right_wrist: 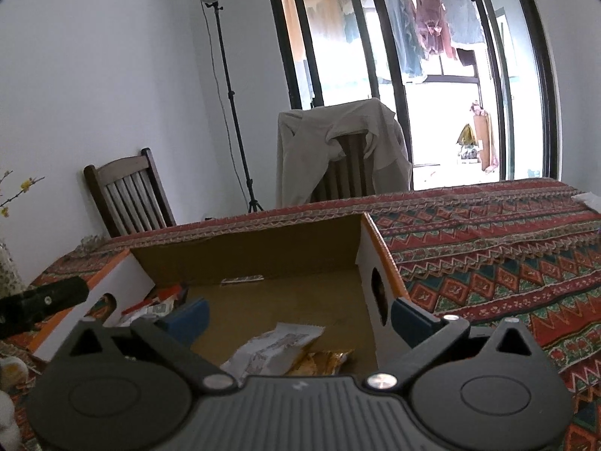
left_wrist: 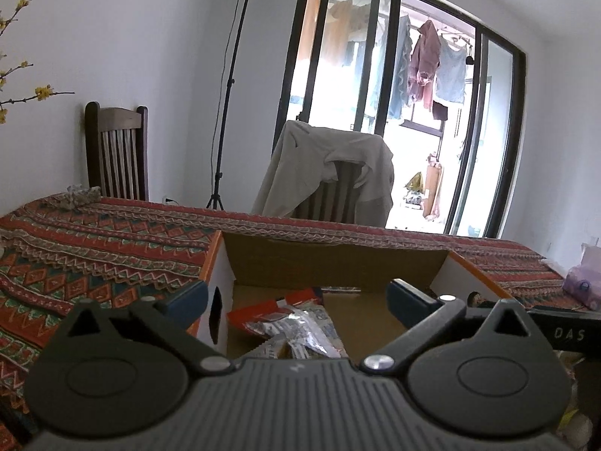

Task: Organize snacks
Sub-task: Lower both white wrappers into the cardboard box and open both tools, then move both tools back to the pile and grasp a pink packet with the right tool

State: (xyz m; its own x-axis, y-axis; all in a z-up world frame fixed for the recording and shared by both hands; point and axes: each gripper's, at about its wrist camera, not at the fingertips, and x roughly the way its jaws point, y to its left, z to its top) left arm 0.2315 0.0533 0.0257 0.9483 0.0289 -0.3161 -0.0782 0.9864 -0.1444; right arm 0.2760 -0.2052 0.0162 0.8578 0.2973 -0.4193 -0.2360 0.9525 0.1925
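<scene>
An open cardboard box [left_wrist: 338, 259] with white and orange sides sits on the patterned tablecloth; it also shows in the right wrist view [right_wrist: 244, 251]. Inside lie a red packet [left_wrist: 263, 310] and silver snack packets [left_wrist: 300, 332]. In the right wrist view a pale printed packet [right_wrist: 278, 349] and a golden packet [right_wrist: 323, 362] lie on the box floor, with red and white packets [right_wrist: 154, 304] at its left. My left gripper [left_wrist: 296, 295] is open and empty above the box's left part. My right gripper [right_wrist: 298, 314] is open and empty above its right part.
The table [right_wrist: 488, 248] carries a red and green patterned cloth. A chair draped with a beige jacket [left_wrist: 330, 173] and a bare wooden chair [left_wrist: 116, 150] stand behind it. A lamp tripod [left_wrist: 225, 112] stands by the wall. A purple bag [left_wrist: 582, 282] lies at the table's right.
</scene>
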